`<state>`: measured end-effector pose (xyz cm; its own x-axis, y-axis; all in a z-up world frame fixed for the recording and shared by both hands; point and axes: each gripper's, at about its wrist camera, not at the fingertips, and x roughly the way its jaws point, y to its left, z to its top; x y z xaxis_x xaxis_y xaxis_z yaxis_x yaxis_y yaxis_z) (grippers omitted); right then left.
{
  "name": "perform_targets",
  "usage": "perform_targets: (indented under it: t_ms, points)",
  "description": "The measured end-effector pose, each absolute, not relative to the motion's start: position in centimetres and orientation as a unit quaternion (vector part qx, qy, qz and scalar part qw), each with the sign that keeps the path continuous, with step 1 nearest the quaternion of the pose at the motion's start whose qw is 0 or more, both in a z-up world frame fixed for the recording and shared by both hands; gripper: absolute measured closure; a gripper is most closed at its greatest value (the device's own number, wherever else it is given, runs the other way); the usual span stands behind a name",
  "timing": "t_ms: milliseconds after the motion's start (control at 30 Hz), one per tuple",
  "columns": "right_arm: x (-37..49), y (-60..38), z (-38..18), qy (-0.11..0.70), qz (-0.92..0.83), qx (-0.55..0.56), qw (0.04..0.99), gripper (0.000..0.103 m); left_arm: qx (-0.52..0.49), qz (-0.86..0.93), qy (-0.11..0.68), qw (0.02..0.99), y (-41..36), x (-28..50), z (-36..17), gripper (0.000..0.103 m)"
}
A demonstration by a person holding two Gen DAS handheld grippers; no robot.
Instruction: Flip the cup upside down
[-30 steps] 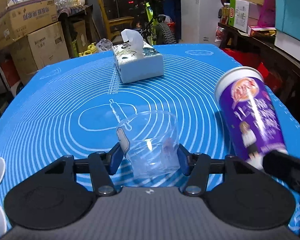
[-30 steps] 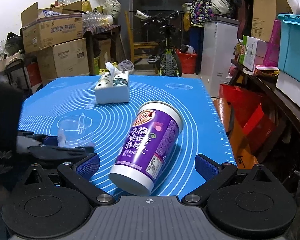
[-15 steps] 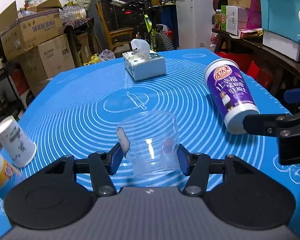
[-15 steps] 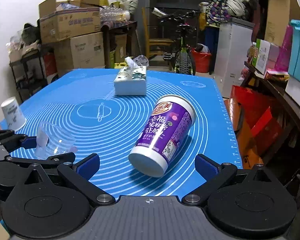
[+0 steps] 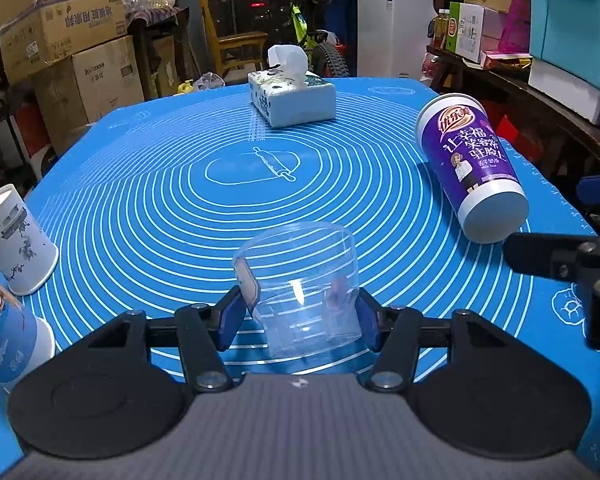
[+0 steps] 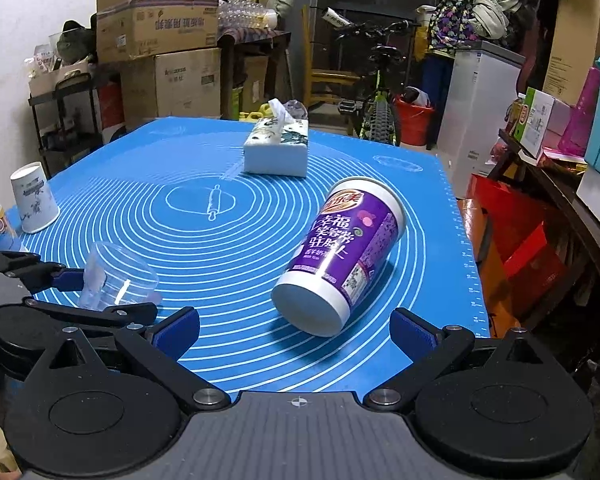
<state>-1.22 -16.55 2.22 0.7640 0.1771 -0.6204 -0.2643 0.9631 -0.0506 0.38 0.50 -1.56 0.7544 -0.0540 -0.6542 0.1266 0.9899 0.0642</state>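
Clear plastic cup (image 5: 300,296) sits between the blue pads of the left gripper (image 5: 298,314), clamped on both sides, near edge of blue mat (image 5: 160,208). From the right wrist view the cup (image 6: 116,276) is tilted, mouth angled away from the tool. Right gripper (image 6: 294,330) is spread wide, holding nothing; purple cup (image 6: 346,248) lies on its side just ahead of it, untouched. Tissue box (image 5: 292,98) far side. Two paper cups (image 5: 16,244) at left edge.

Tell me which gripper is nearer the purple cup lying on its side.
Right. The right gripper sits open just behind the purple cup; the left gripper is off to its left, shut on the clear cup.
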Motion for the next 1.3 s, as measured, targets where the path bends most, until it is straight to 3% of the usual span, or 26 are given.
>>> perform_targets:
  t_ms: [100, 400, 700, 1033, 1300]
  points:
    - [-1.3, -16.3, 2.2, 0.323, 0.119, -0.070, 0.936, 0.002, 0.053, -0.042, 0.336, 0.939, 0.6, 0.2, -1.3, 0.020]
    - [-1.6, -15.6, 2.9, 0.312, 0.117, -0.111, 0.936, 0.002, 0.072, -0.055, 0.333, 0.939, 1.2, -1.3, -0.9, 0.016]
    - [-3.6, -11.0, 4.4, 0.222, 0.122, -0.342, 0.905, 0.002, 0.078, -0.088, 0.325, 0.938, 3.3, -3.5, -0.3, 0.010]
    - [-5.1, -3.3, 1.4, 0.102, 0.161, -0.665, 0.722, 0.003, 0.055, -0.094, 0.320, 0.941, 6.2, -3.7, -0.8, 0.008]
    - [-8.2, -1.2, -3.4, -0.050, 0.208, -0.854, 0.475, 0.003, 0.026, -0.071, 0.322, 0.944, 8.7, -3.6, -2.0, 0.008]
